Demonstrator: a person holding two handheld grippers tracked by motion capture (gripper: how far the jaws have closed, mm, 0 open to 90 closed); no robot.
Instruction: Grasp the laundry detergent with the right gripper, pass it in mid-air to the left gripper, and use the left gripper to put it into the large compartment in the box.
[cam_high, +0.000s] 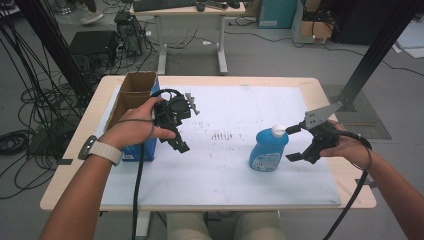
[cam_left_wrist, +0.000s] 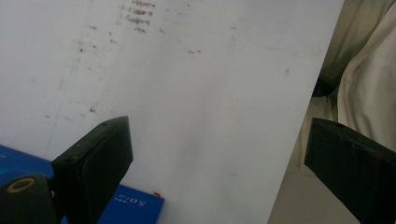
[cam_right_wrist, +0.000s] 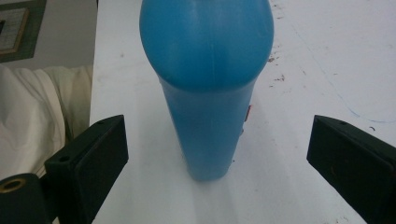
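The desk (cam_high: 320, 197) is a pale wooden top with rounded corners, covered almost wholly by a smooth white sheet (cam_high: 230, 175) that carries faint scuffs and specks near its middle. At the sheet's far left corner stands an open cardboard box (cam_high: 131, 95) with a blue outer face, matte and square-edged.

On the right half of the sheet stands the blue bottle (cam_high: 268, 148), upright, its long axis vertical, with a white rounded cap and a printed label on its front. Its plastic looks glossy and slightly translucent; the body is flattened, broad at the shoulders and narrower toward the base as the right gripper view shows it.

The right hand-held gripper (cam_high: 296, 142) sits just beside the bottle, on its right, jaws spread wide and level with the bottle's upper body, one above and one below in the high view. In the right gripper view the bottle stands centred between the two black jaws, touching neither. This hand is plainly the nearer one, so the approach looks like a short push leftward.

The left hand-held gripper (cam_high: 183, 145) hangs open too, well apart from the bottle, near the box, holding nothing.
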